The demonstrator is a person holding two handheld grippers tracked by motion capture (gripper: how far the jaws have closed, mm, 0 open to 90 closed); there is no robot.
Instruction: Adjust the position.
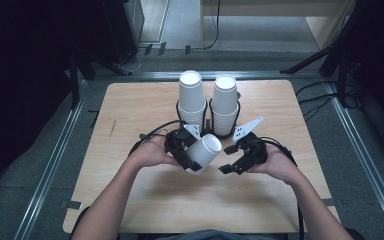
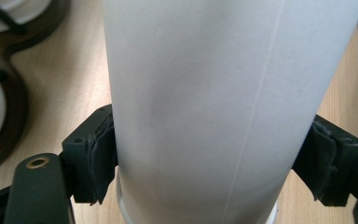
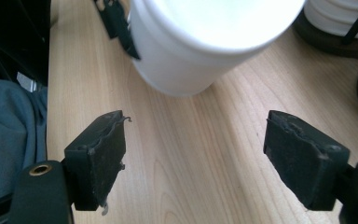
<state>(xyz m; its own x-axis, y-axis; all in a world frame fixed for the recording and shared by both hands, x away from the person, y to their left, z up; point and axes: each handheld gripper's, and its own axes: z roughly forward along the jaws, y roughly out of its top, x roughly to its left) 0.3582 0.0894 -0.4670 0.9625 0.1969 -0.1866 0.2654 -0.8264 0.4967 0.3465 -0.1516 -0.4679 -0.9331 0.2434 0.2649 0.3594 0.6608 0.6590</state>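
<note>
A white paper cup (image 1: 204, 152) hangs tilted over the middle of the table, its mouth facing right toward my right gripper. My left gripper (image 1: 192, 159) is shut on the cup's side. In the left gripper view the cup wall (image 2: 205, 93) stands between both pads (image 2: 100, 154), which press against it. My right gripper (image 1: 228, 160) is just right of the cup, open and holding nothing. The right gripper view has its jaws (image 3: 200, 154) wide apart over bare wood, with the cup's rim end (image 3: 200, 46) a short way ahead of them.
Two tall stacks of white cups (image 1: 191, 97) (image 1: 225, 100) stand in black wire holders (image 1: 210, 117) at the back centre of the wooden table (image 1: 145, 105). One holder's dark base (image 3: 335, 46) lies close beyond the right gripper. Metal rails and cables surround the table.
</note>
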